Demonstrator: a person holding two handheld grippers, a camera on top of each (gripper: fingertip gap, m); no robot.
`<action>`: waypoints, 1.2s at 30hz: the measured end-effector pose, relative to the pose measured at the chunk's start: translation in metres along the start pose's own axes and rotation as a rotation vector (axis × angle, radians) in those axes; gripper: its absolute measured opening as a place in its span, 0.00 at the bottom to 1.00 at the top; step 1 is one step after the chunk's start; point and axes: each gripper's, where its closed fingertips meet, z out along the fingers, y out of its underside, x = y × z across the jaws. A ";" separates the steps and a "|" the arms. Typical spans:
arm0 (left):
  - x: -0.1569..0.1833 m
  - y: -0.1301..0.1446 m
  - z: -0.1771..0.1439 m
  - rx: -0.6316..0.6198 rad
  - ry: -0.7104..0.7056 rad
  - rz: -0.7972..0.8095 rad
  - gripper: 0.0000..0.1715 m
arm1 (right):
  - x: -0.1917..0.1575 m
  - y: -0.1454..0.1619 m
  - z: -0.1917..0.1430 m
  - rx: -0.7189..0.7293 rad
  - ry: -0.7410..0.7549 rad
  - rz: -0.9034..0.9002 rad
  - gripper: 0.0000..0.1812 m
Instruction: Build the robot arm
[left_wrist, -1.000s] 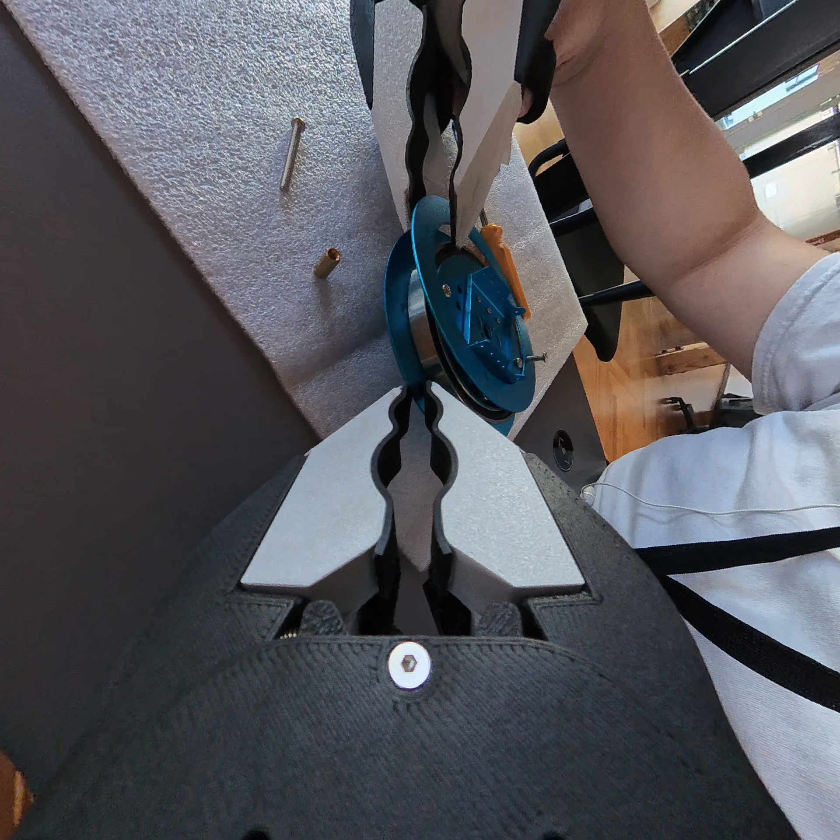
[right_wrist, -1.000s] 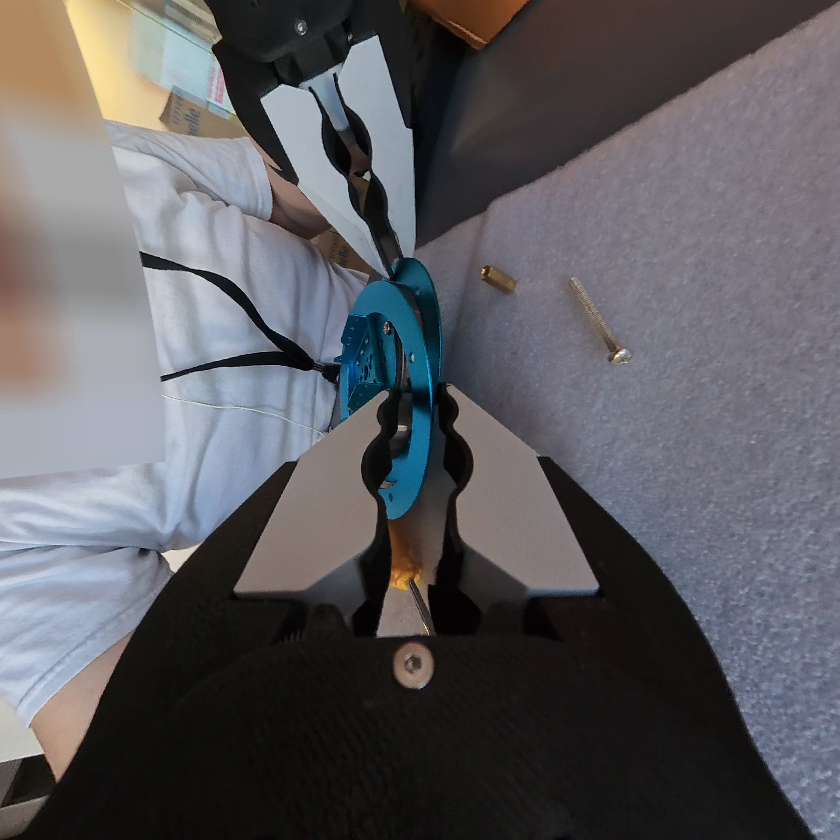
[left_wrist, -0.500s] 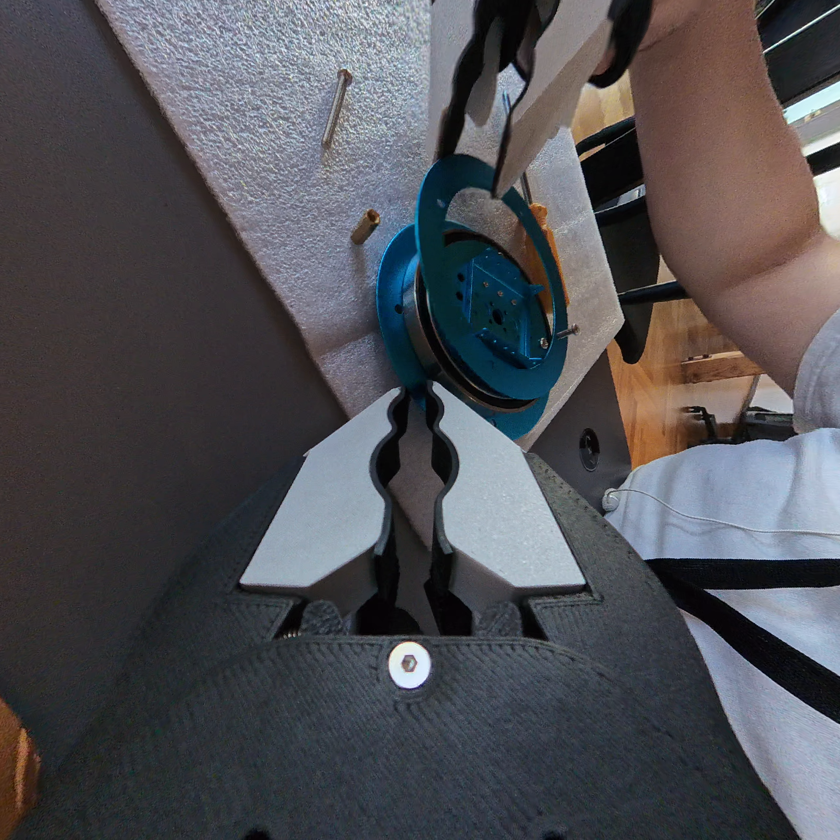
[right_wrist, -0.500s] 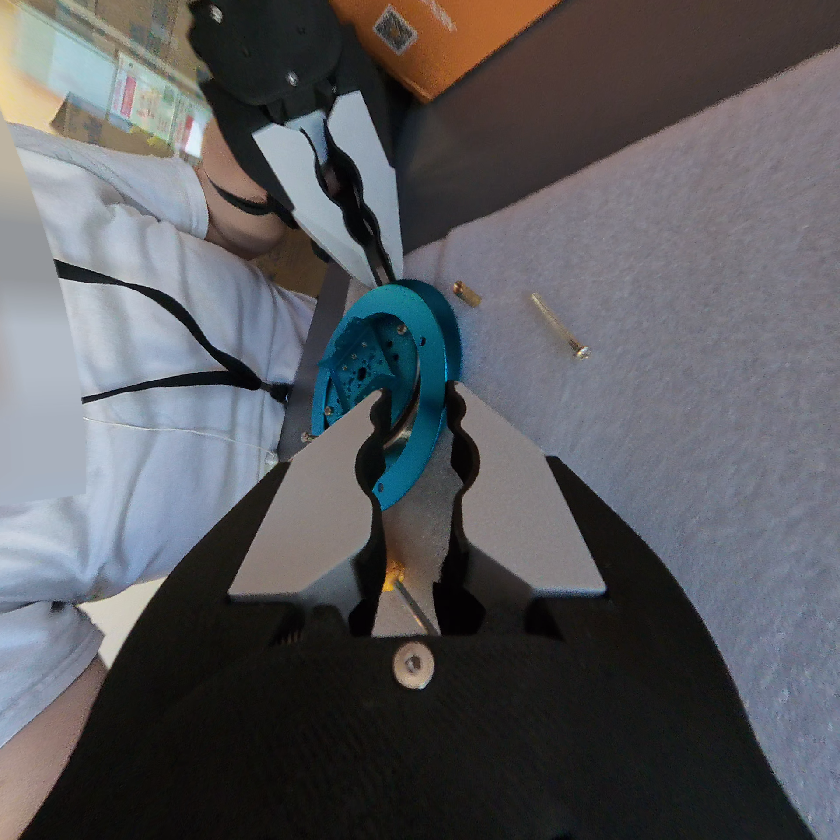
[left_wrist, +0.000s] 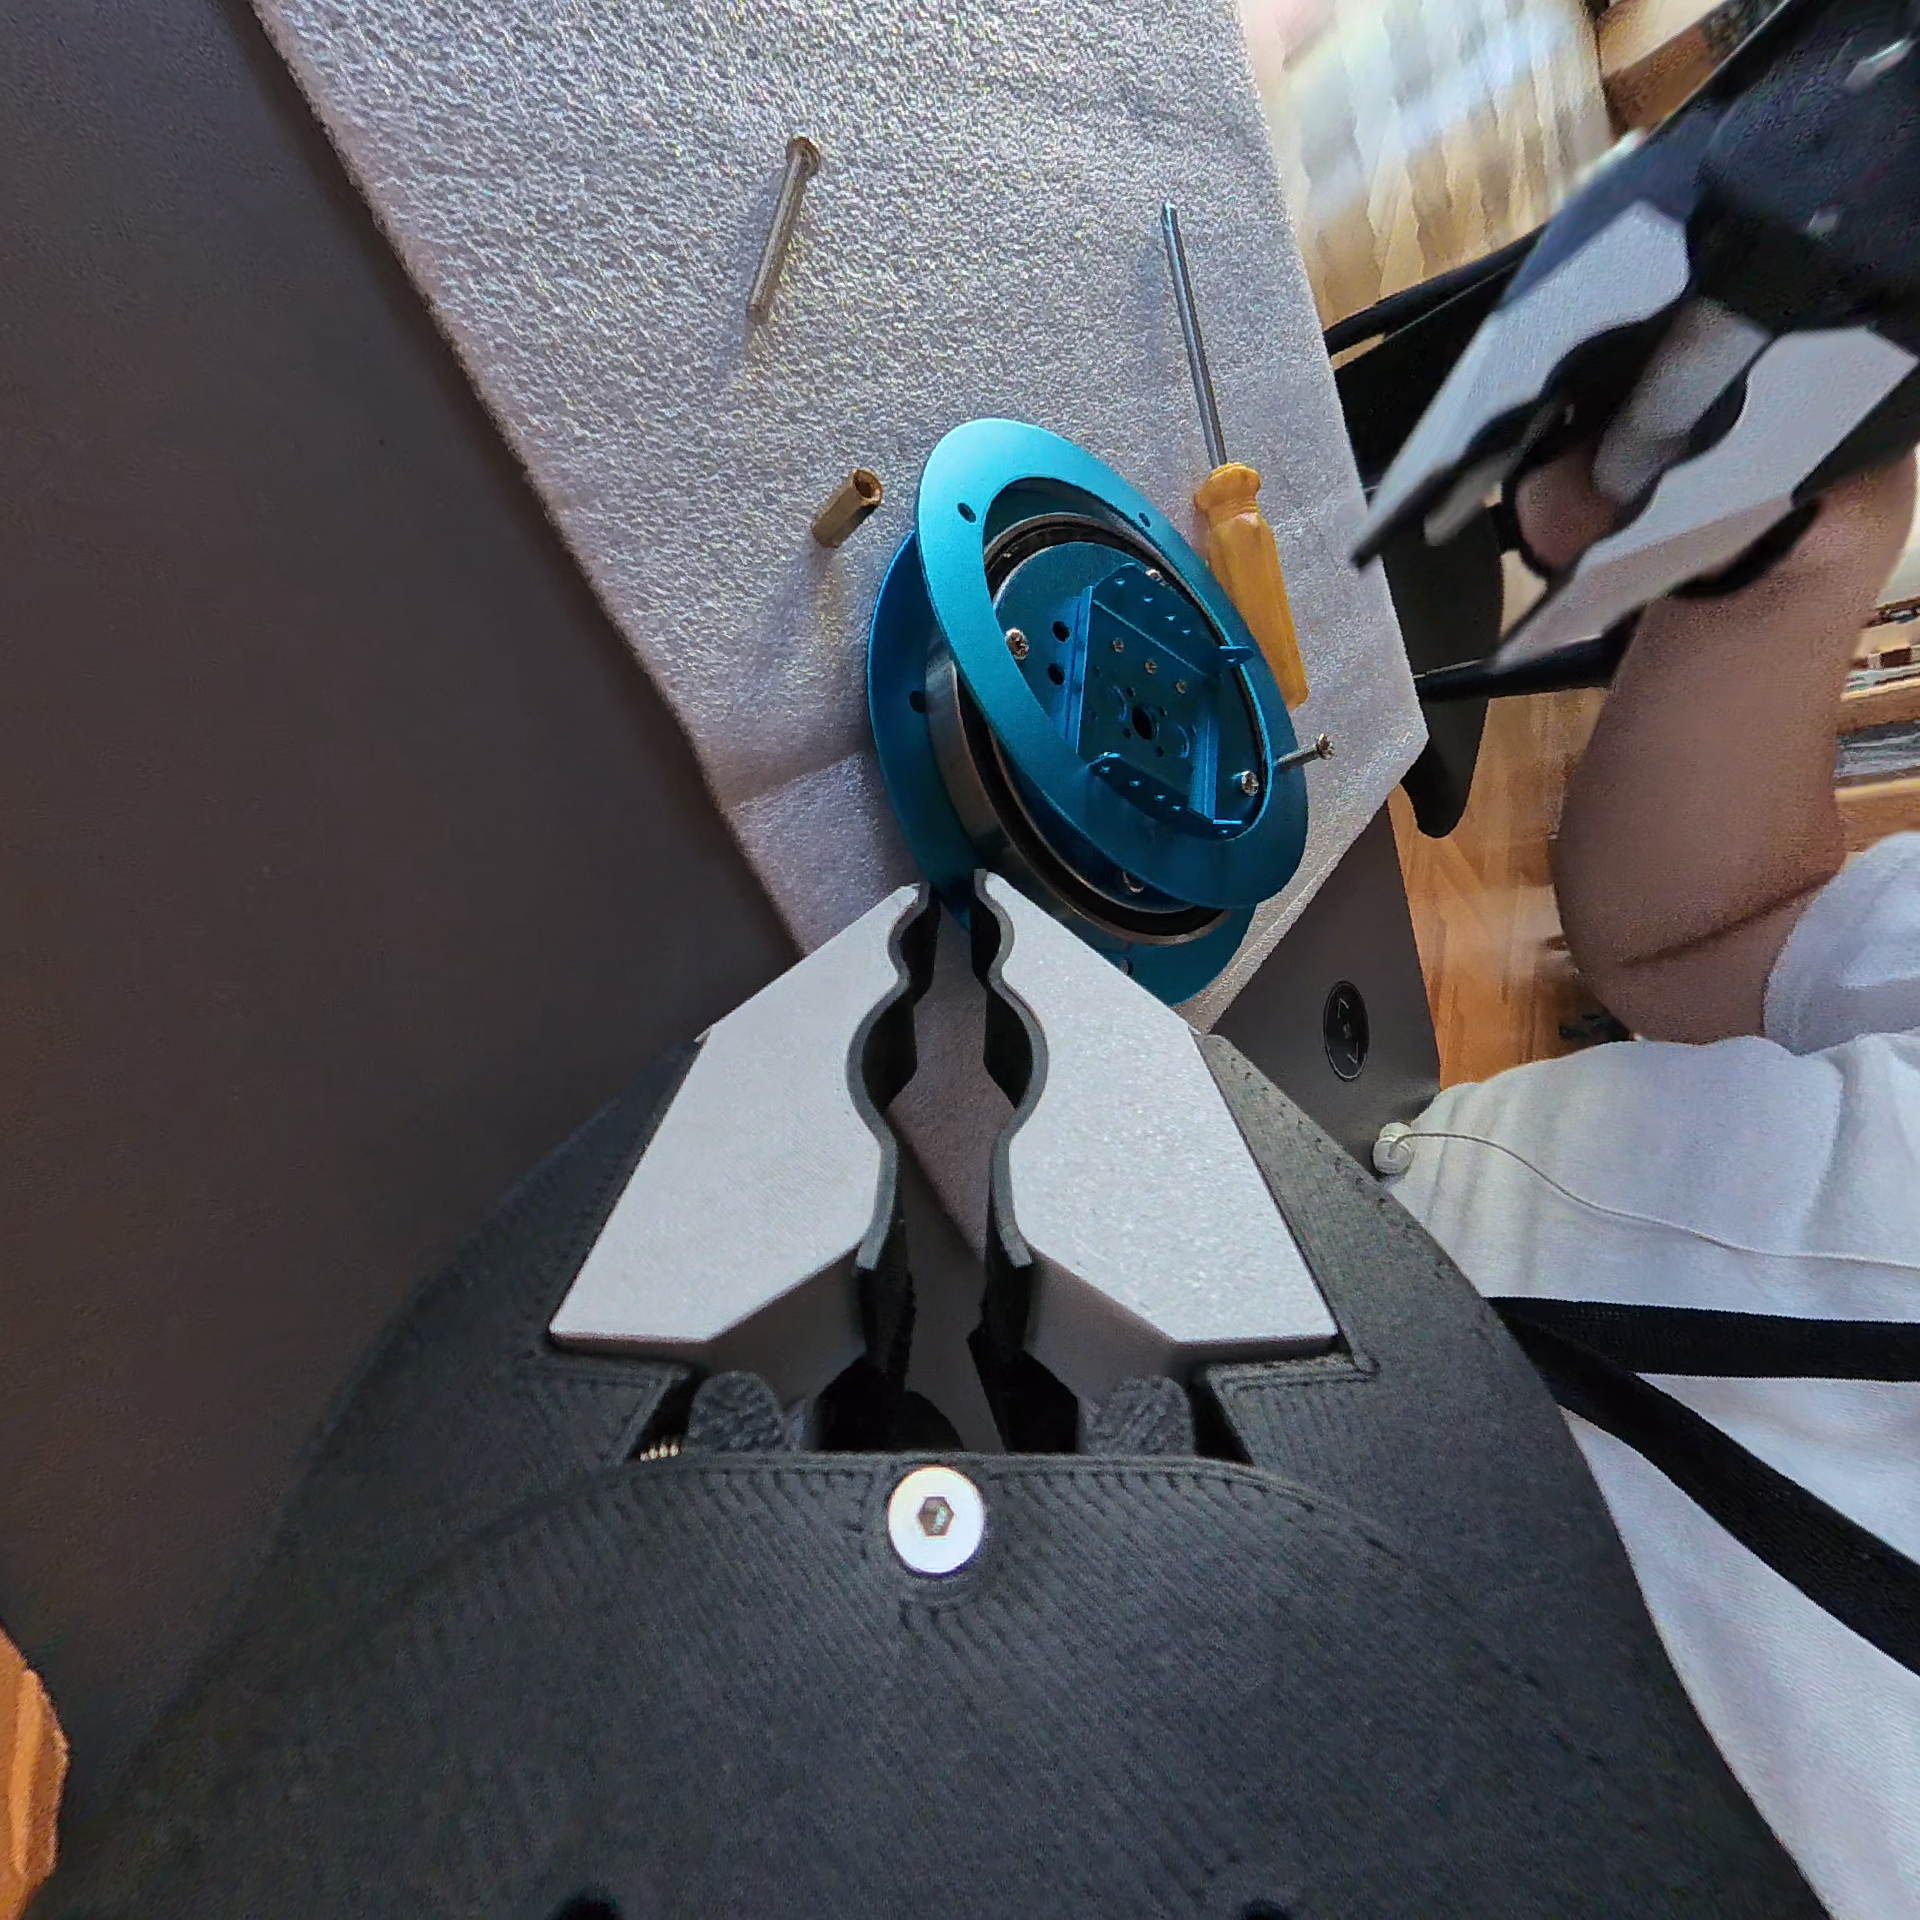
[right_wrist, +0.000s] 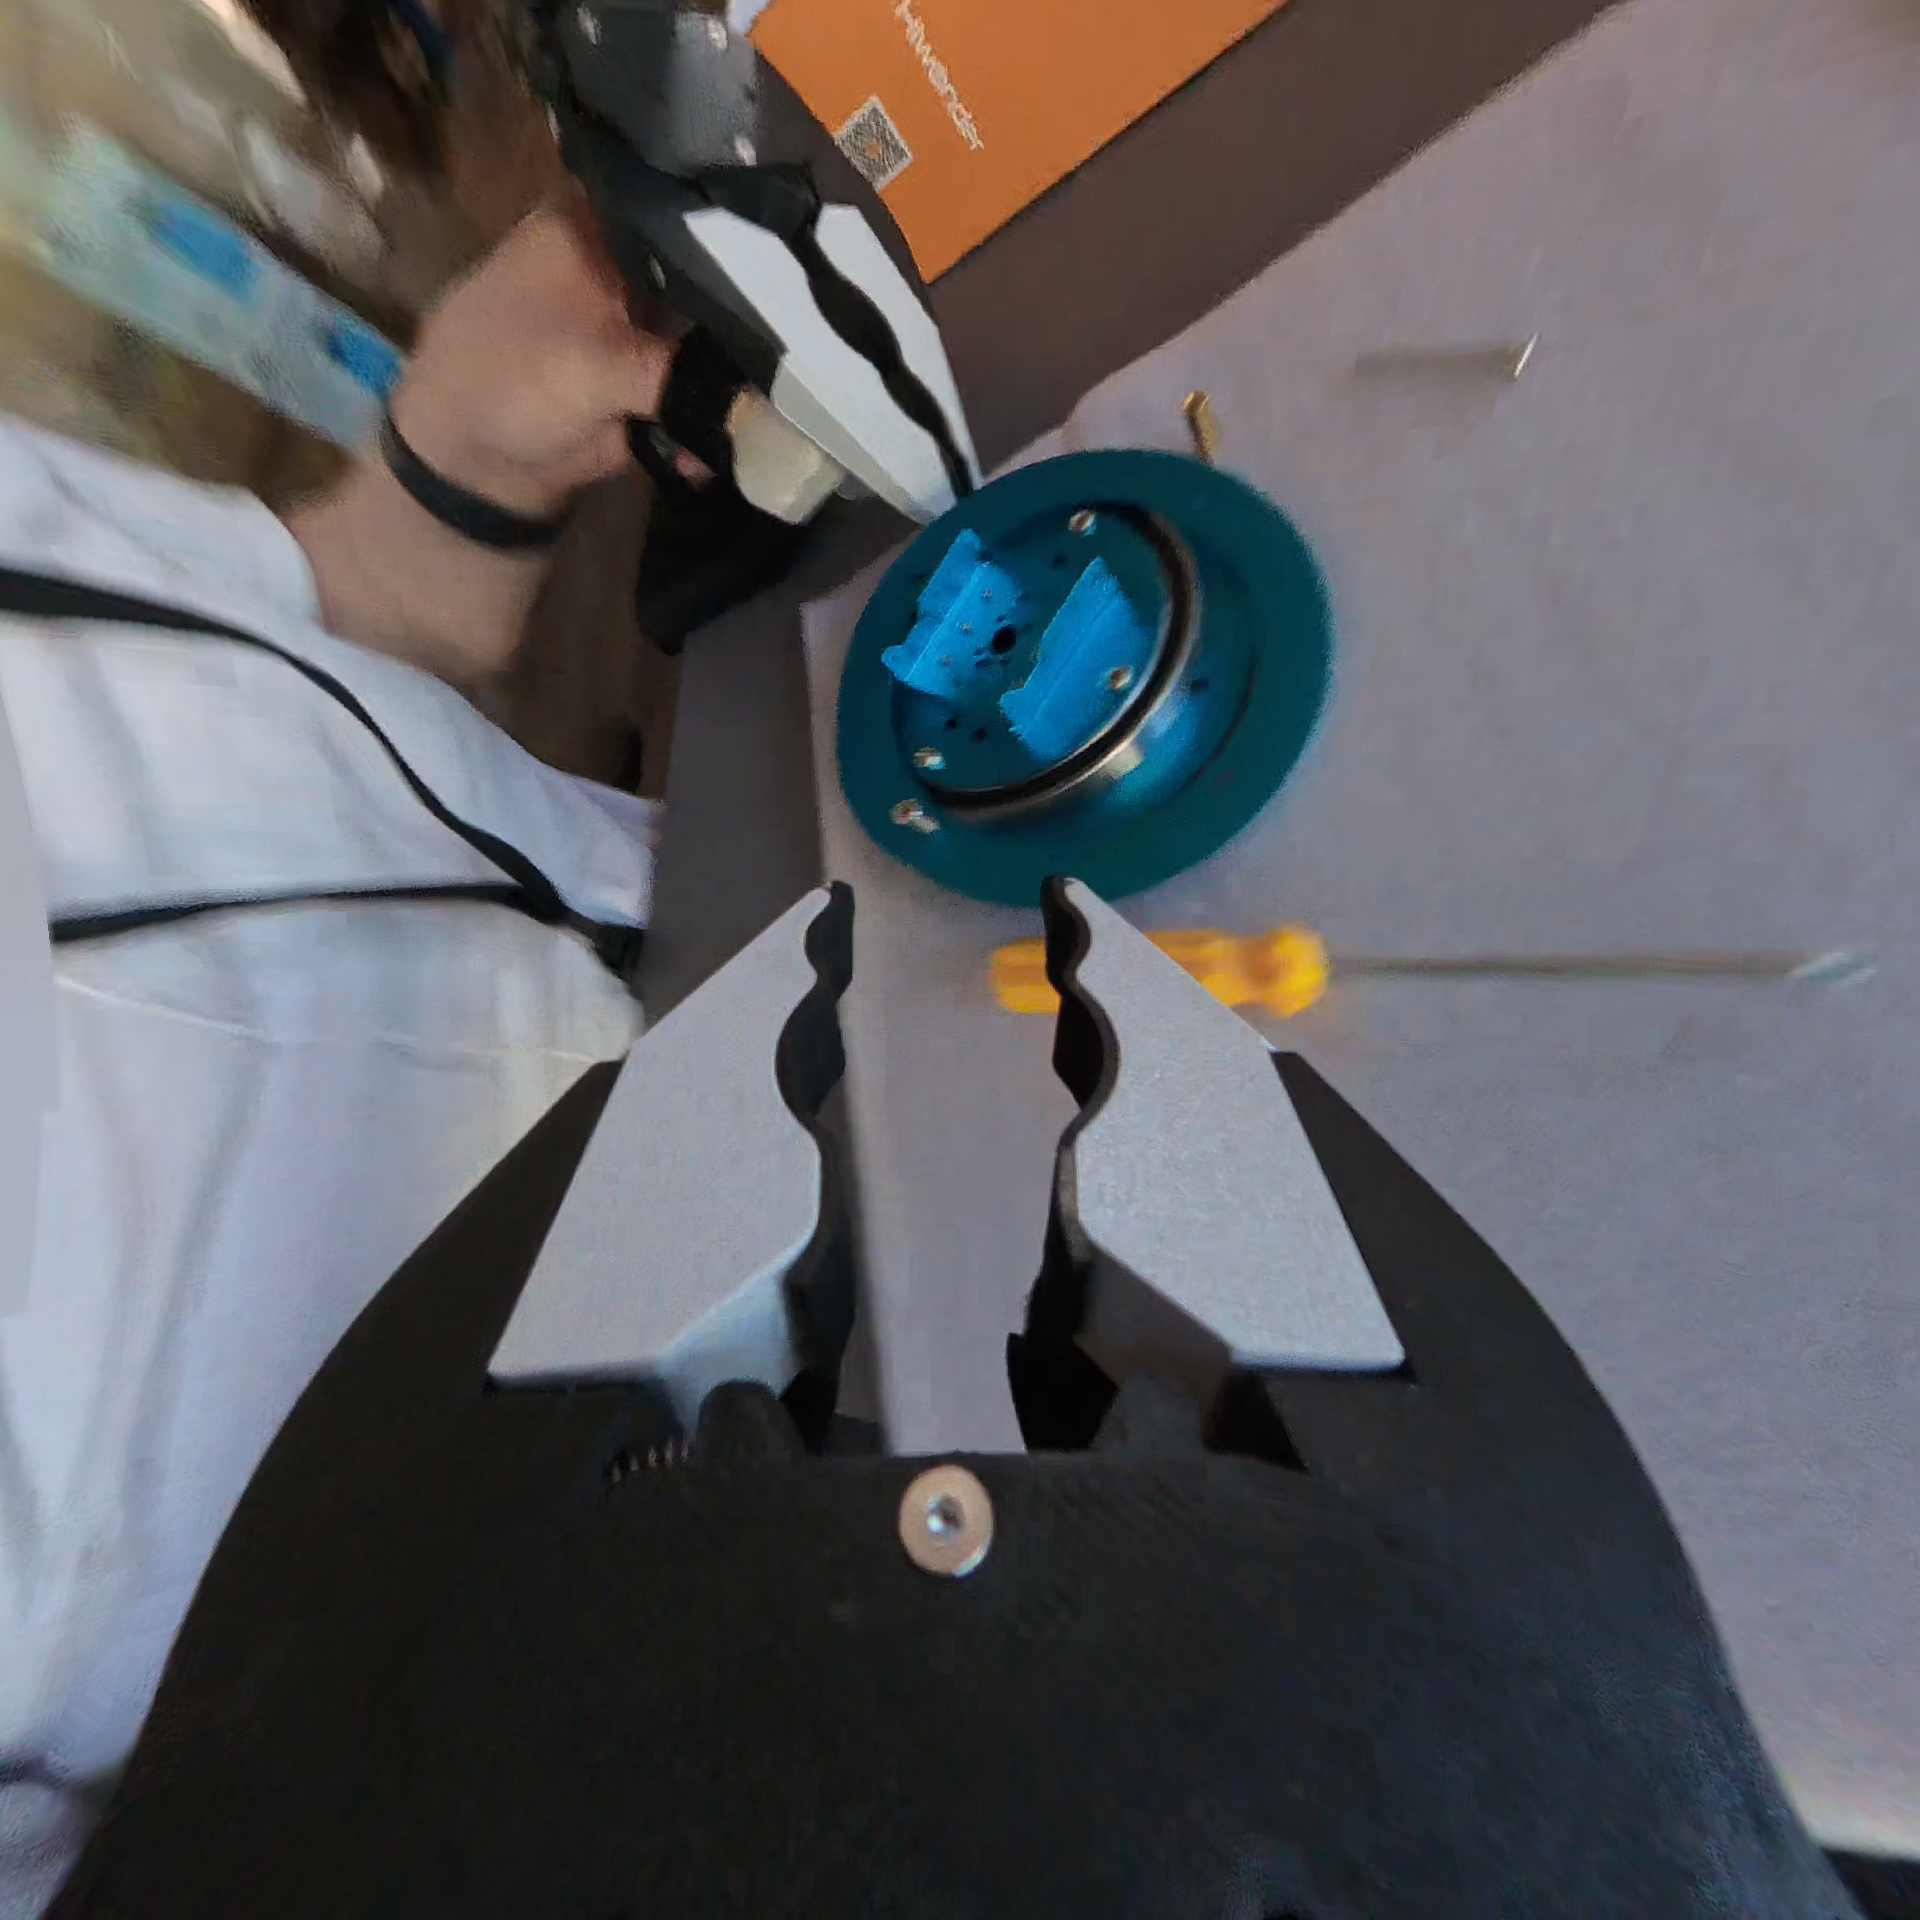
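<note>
Clearly, the left gripper (left_wrist: 951, 904) has its two grey fingers drawn close together, with only a thin slit between the tips, and this slit pinches the near rim of the blue base disc (left_wrist: 896, 717) that lies on the grey foam mat (left_wrist: 623, 312). Just ahead of these tips, a loose blue ring (left_wrist: 1049, 665) sits tilted over the silver bearing (left_wrist: 951, 748) and the blue bracket (left_wrist: 1148, 686) in the middle of the disc; one side of the ring is raised and the other side is low by a small screw (left_wrist: 1304, 750) that sticks out at its edge. Ahead and a little to the left of the tips lies a small brass standoff (left_wrist: 847, 506), and farther ahead a long silver bolt (left_wrist: 781, 229). To the right of the disc, just beside it, lies a screwdriver with a yellow handle (left_wrist: 1252, 577), its thin shaft pointing away. The right gripper (right_wrist: 945, 899) is spread wide and holds nothing; between its fingers only the mat shows. In the right wrist view, which is blurred, the blue assembly is just ahead of its tips, apart from them, and the yellow handle passes partly behind its right finger. An orange box (right_wrist: 997, 114) stands far ahead, beyond the mat. A person in a white shirt (left_wrist: 1662, 1299) is beside the table.
</note>
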 end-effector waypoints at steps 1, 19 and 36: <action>0.000 0.000 0.000 -0.003 -0.001 -0.001 0.03 | -0.007 0.004 0.003 0.041 -0.046 0.139 0.18; -0.002 -0.002 0.001 -0.004 0.006 0.002 0.02 | 0.003 0.013 0.026 0.403 0.078 0.633 0.07; 0.001 0.001 0.003 -0.008 0.021 0.038 0.02 | -0.009 0.015 0.033 0.445 0.024 0.719 0.11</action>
